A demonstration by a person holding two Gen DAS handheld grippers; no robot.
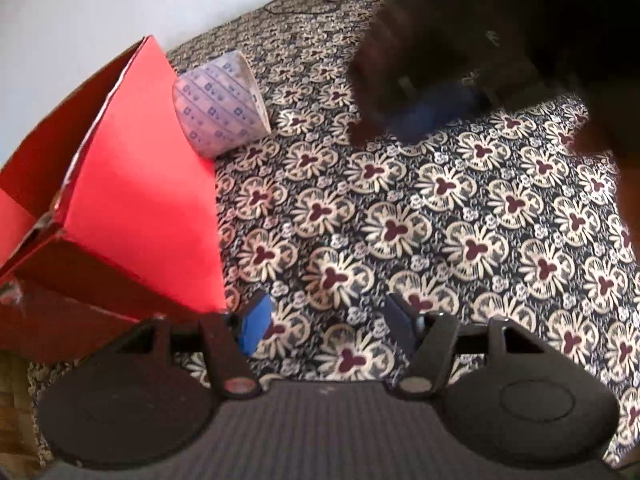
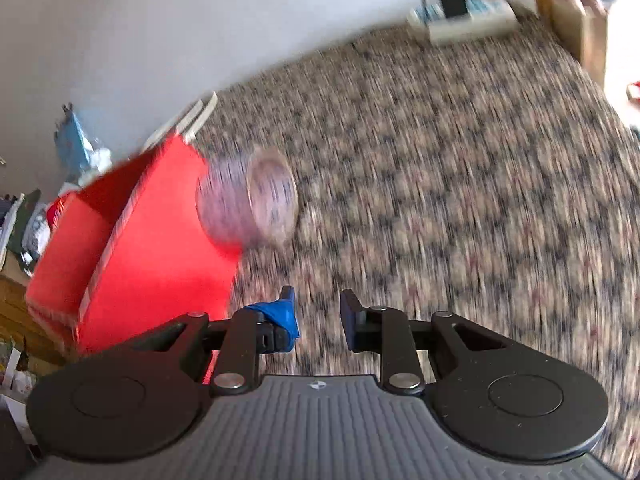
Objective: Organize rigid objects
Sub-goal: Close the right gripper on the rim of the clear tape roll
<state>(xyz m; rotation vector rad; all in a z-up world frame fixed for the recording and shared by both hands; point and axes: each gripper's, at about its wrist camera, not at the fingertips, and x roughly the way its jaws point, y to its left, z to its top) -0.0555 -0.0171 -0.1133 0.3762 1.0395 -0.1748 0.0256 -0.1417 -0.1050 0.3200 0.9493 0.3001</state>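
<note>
The left gripper point(image 1: 326, 326) hangs over the patterned carpet point(image 1: 440, 220) with its jaws spread wide and nothing between them; one blue-padded fingertip point(image 1: 256, 328) sits just beside the near corner of the red box point(image 1: 140, 200). The right gripper point(image 2: 316, 318) likewise has its jaws apart and empty, with carpet point(image 2: 440, 160) showing in the gap, and its left fingertip, wrapped in blue point(image 2: 280, 316), lies just right of the red box's point(image 2: 160, 240) near corner.

The red box is an open cardboard carton standing on the carpet; in the left wrist view its near corner looks torn and dented. What lies inside it cannot be made out.

Farther along the same box, against its right-hand wall, rests the roll of tape point(image 1: 220, 104): a wide roll printed with small blue marks, tipped on its side so that its open core faces away from the box. In the right wrist view the same roll point(image 2: 250, 200) is smeared by motion blur but still sits touching the box's right side near its far end.

Right of the box and beyond the roll, a large dark blurred shape point(image 1: 500, 40) fills the upper right of the left wrist view; what it is cannot be told.

Farthest from the box, along the pale wall point(image 1: 100, 0), a white power strip point(image 2: 464, 20) with a black plug lies on the carpet, and a light wooden piece of furniture point(image 2: 580, 32) stands to its right.
</note>
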